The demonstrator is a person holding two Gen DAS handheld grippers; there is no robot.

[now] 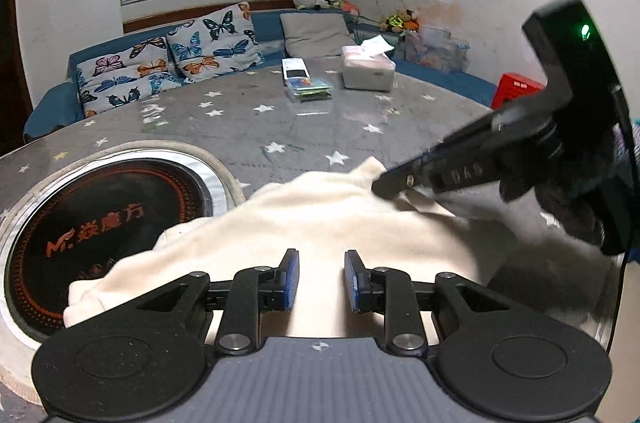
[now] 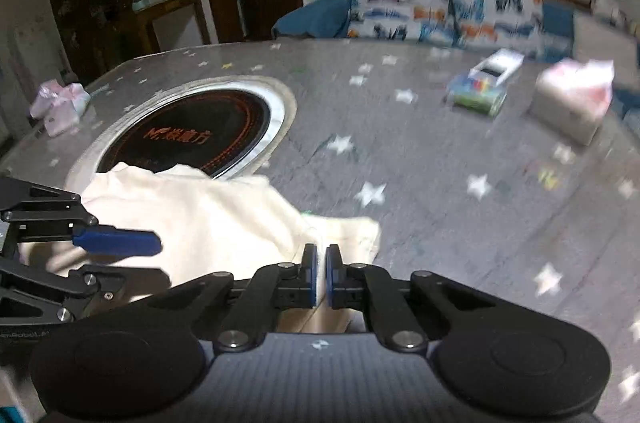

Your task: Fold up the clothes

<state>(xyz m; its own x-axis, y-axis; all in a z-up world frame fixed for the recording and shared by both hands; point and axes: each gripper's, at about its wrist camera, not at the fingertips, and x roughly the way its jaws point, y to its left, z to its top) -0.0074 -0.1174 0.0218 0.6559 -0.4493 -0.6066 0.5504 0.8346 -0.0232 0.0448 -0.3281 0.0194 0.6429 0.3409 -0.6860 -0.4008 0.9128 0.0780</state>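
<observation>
A cream garment (image 1: 320, 223) lay bunched near the front edge of the grey star-printed table (image 1: 304, 127), its left part draped over the rim of the round black cooktop (image 1: 108, 223) set into the tabletop. The left gripper (image 1: 322, 281) hovered over the near side of the cloth with its blue pads well apart and nothing between them, while the right gripper (image 2: 321, 273) had its pads almost closed on the garment's right edge — a thin fold of cream fabric pinched between them. Farther back on the table stood a tissue box (image 1: 368, 73) and a small stack of packets (image 1: 306, 85) — both well apart from the cloth.
</observation>
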